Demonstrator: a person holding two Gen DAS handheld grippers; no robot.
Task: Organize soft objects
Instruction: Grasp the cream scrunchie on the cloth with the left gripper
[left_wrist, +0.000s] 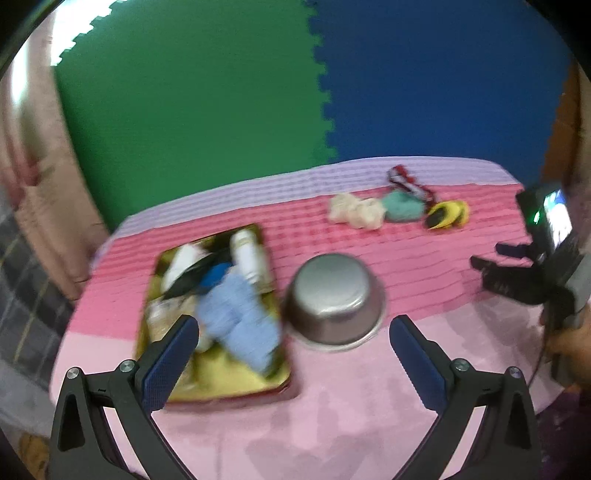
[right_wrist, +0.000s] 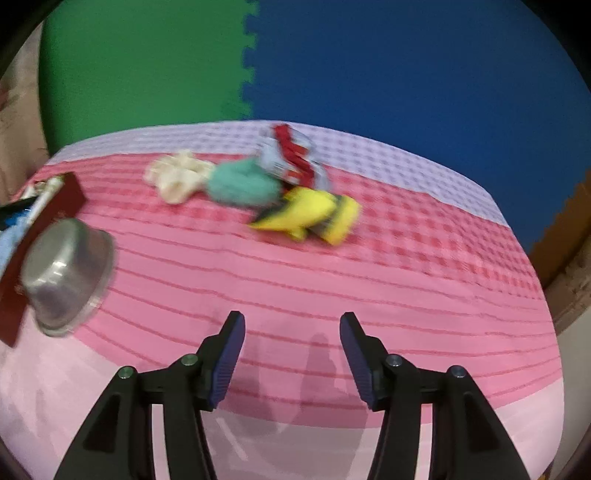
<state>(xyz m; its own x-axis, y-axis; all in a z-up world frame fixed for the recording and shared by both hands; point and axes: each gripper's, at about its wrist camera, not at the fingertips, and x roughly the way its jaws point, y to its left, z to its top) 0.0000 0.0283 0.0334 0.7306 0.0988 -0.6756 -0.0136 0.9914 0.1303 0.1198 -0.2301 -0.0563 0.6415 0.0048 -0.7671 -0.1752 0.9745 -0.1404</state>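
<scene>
We're holding both grippers, left (left_wrist: 293, 334) wide open, right (right_wrist: 291, 338) part open, both empty; risk: clipping the upturned steel bowl (left_wrist: 334, 297) w/ either one en route to the yellow plush (right_wrist: 308, 218).

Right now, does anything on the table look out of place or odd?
Yes. The metal bowl sits upside down beside the tray, bottom up and holding nothing. It is hard metal among soft items. Four soft items lie loose in a cluster at the far side, outside the tray.
</scene>
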